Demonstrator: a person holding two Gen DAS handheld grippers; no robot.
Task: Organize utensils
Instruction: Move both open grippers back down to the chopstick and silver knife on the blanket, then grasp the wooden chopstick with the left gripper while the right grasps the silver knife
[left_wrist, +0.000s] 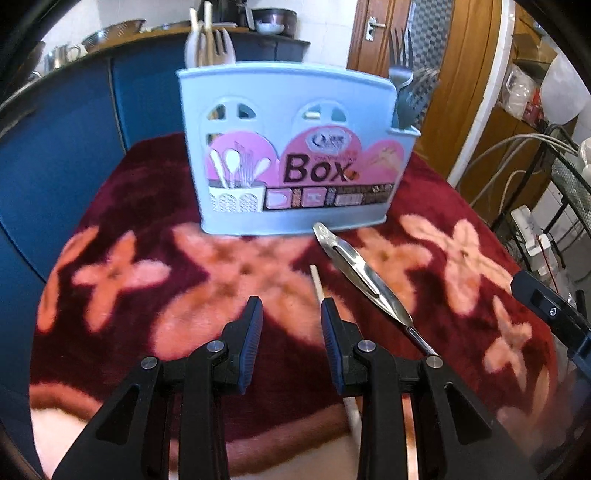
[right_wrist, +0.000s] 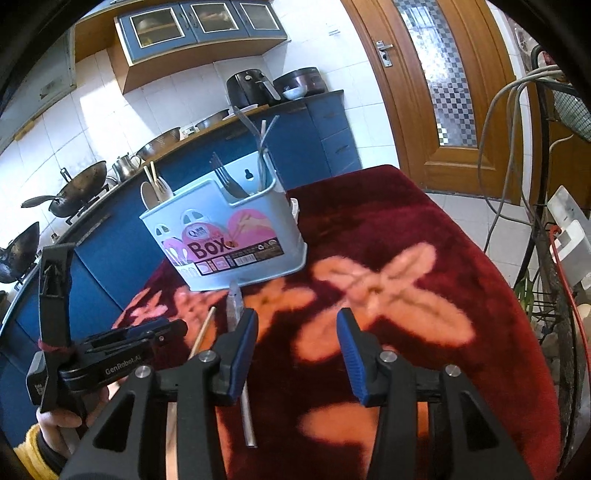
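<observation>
Just beside left gripper (left_wrist: 291, 314): chopstick (left_wrist: 318, 284).

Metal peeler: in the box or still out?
Out. The metal peeler lies flat on the red floral cloth in front of the blue utensil box, beside a chopstick.

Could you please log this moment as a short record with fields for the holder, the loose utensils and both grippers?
holder: light blue utensil box, upright on the red floral cloth, forks and spoons already inside
loose utensils: metal peeler and one chopstick lying on the cloth in front of the box
left gripper: open, holding nothing, above the chopstick
right gripper: open, holding nothing
</observation>
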